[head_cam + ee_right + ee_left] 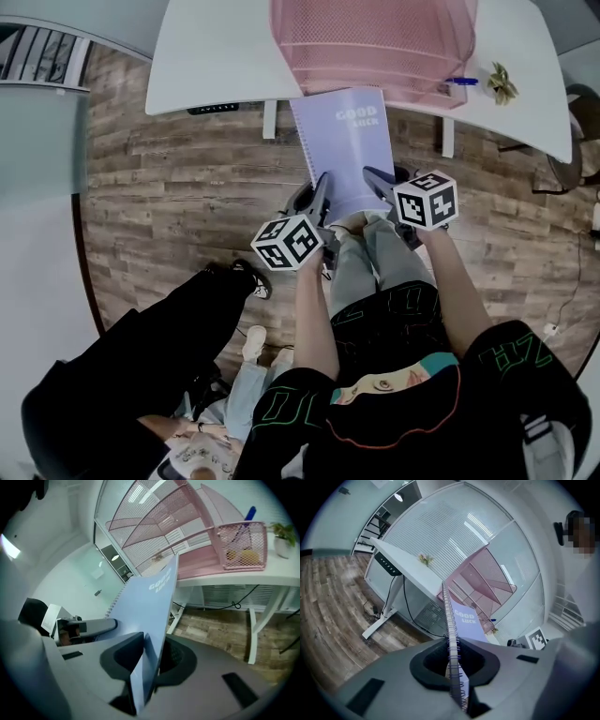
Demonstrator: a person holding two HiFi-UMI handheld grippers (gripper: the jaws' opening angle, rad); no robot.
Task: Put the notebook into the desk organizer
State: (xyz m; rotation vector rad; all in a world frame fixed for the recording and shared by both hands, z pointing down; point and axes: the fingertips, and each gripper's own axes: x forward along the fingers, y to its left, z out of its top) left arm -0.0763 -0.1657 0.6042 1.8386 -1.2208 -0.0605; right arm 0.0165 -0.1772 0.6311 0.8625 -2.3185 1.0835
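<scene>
**Notebook [345, 150] pinched from both sides, just short of the desk organizer [375, 42]**

You have the lavender notebook up in the air, on the near side of the pink mesh desk organizer and not in it. Its cover faces up and reads "GOOD LUCK". Seen from your head, its far edge reaches the front of the organizer, but whether the two touch cannot be told.

Your left gripper [322, 194] has its jaws pressed onto the spiral-bound edge, with the wire coil running straight out between them towards the organizer. Your right gripper [380, 180] clamps the opposite, plain edge, and the cover stands on edge between its jaws. Both grips sit at the end of the notebook farthest from the organizer.

The organizer stands on a white desk [216, 56]. A blue pen [461, 82] shows at the organizer's right side, and a small plant [502, 82] stands just beyond the pen. Wooden floor [178, 187] lies below the notebook, on the near side of the organizer.
</scene>
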